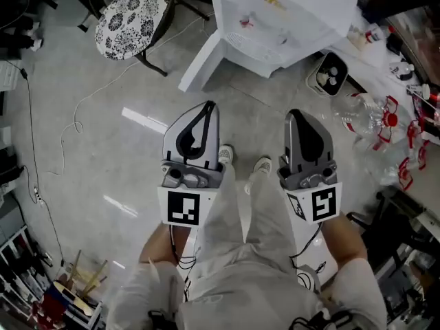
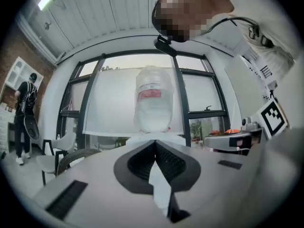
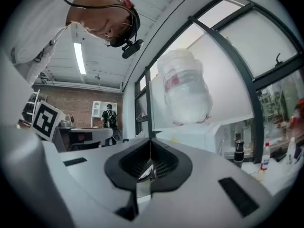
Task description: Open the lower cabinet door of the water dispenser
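While the person holds both level, the left gripper (image 1: 207, 106) and right gripper (image 1: 297, 114) each have their fingers together, empty. Ahead stands the upright dispenser (image 1: 275, 19), bottle (image 2: 153, 103) on top. Its lower door (image 1: 201, 64) angles out left toward a chair (image 1: 130, 12). Bare floor (image 1: 137, 150) lies between, and clutter (image 1: 395, 126) crowds the right.

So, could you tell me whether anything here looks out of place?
Yes: clear bottles lie tipped over on the floor right of the dispenser, and a thin cable trails loose across the floor at left. The dispenser's white door seems to stand open.
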